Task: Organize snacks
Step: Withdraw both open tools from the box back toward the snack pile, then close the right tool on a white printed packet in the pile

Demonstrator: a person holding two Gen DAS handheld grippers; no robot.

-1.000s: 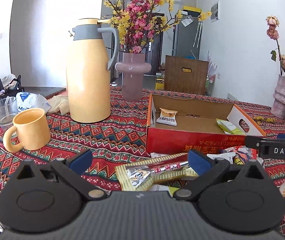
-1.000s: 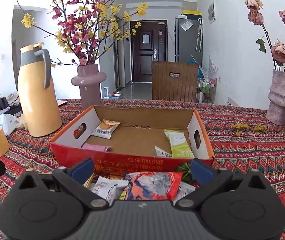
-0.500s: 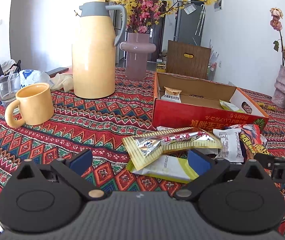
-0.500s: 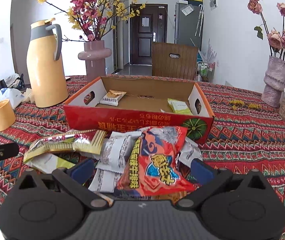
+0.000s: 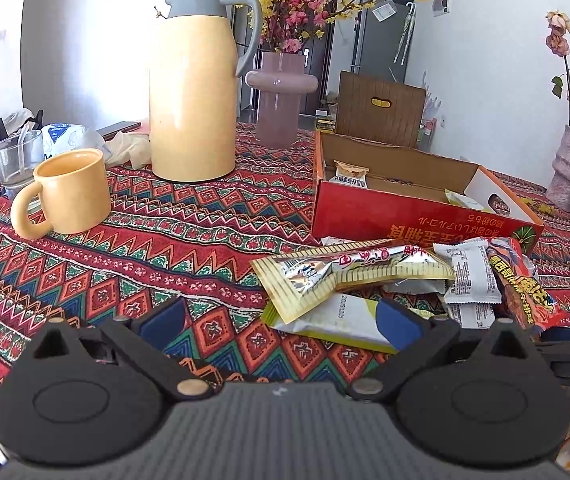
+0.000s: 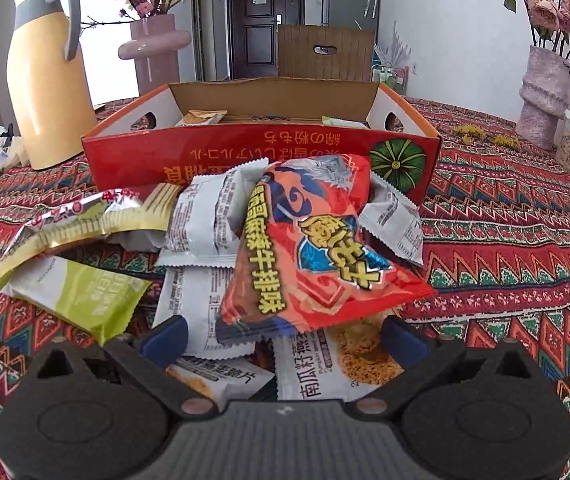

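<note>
A pile of snack packets lies on the patterned cloth in front of a red cardboard box (image 6: 261,156) (image 5: 405,216). On top of the pile is a large red-orange snack bag (image 6: 309,248) (image 5: 521,284). A long silver-and-yellow packet (image 5: 349,268) (image 6: 81,220) and a green-and-white packet (image 5: 337,320) (image 6: 85,296) lie at the pile's left, with white packets (image 6: 205,216) between. The box holds a few packets (image 5: 349,174). My left gripper (image 5: 281,320) is open and empty, low by the green packet. My right gripper (image 6: 285,336) is open over the pile's near edge.
A yellow thermos jug (image 5: 193,80) and a yellow mug (image 5: 69,192) stand on the table's left, with a glass (image 5: 17,156) behind. A mauve flower vase (image 5: 281,100) stands behind the box. Another vase (image 6: 545,96) stands at the far right. A wooden chair back (image 6: 325,56) is beyond.
Both grippers have pulled back from the box and dropped lower toward the snack pile, which now fills the right wrist view. Both jaws stay open.
</note>
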